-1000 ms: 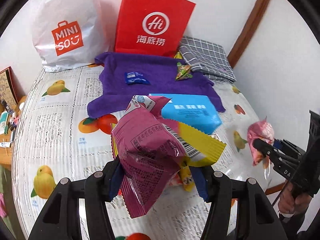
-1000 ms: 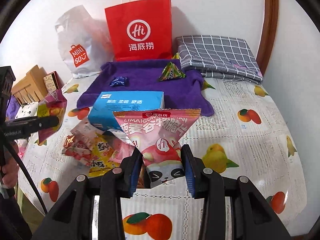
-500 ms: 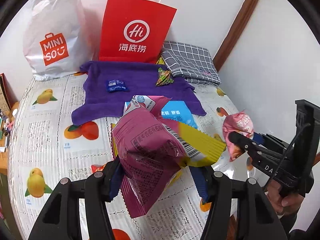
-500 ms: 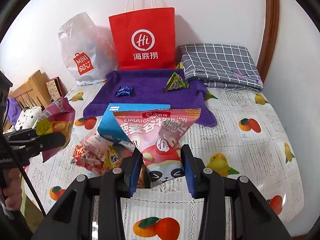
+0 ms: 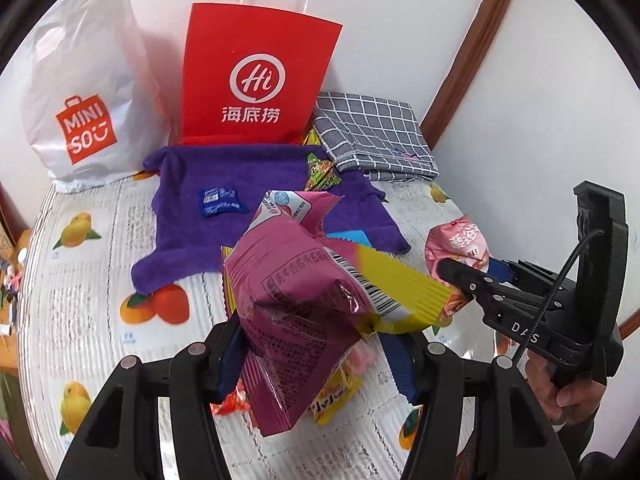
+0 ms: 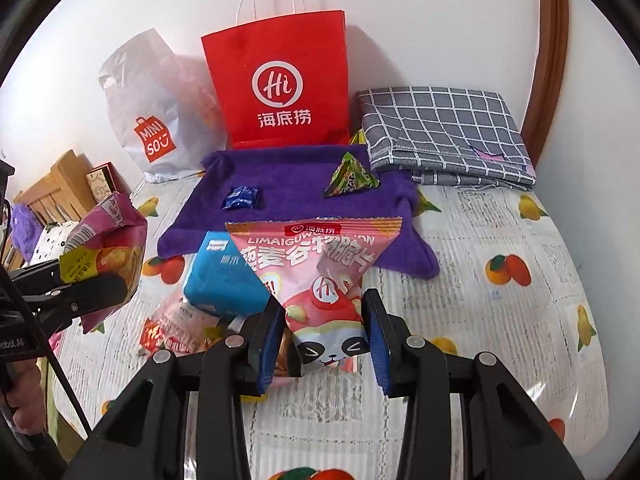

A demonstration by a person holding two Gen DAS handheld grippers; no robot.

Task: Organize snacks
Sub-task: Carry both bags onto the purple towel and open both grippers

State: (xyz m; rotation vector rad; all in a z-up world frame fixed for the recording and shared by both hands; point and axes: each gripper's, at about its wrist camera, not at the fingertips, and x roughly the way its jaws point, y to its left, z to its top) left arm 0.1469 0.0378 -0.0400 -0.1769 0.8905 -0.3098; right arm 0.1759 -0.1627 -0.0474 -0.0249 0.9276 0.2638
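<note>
Stock as I read it from both wrist views:

1. Left gripper (image 5: 316, 344): one, its jaws clamped on one magenta-and-yellow snack bag (image 5: 296, 300), held clear above the table.
2. Right gripper (image 6: 324, 338): one, its jaws pinching the lower end of one pink panda snack bag (image 6: 320, 276), also lifted.
3. Purple towel (image 6: 292, 184): one, spread at 12 o'clock of both grippers, carrying two items, one small blue packet (image 6: 240, 197) at 11 o'clock and one green triangular packet (image 6: 350, 176) at 1 o'clock.
4. Blue tissue pack (image 6: 224, 280): one, on the fruit-print tablecloth (image 6: 500, 320), just beside the towel's near edge.
5. Loose snack packets (image 6: 176, 326): a small heap at 9 o'clock of the right gripper; I count perhaps three, but they overlap.
6. Red paper bag (image 6: 280, 88): one, upright behind the towel.
7. White plastic bag (image 6: 156, 108): one, beside it at 10 o'clock.
8. Grey checked cloth (image 6: 444, 132): one, folded, at 2 o'clock.
</note>
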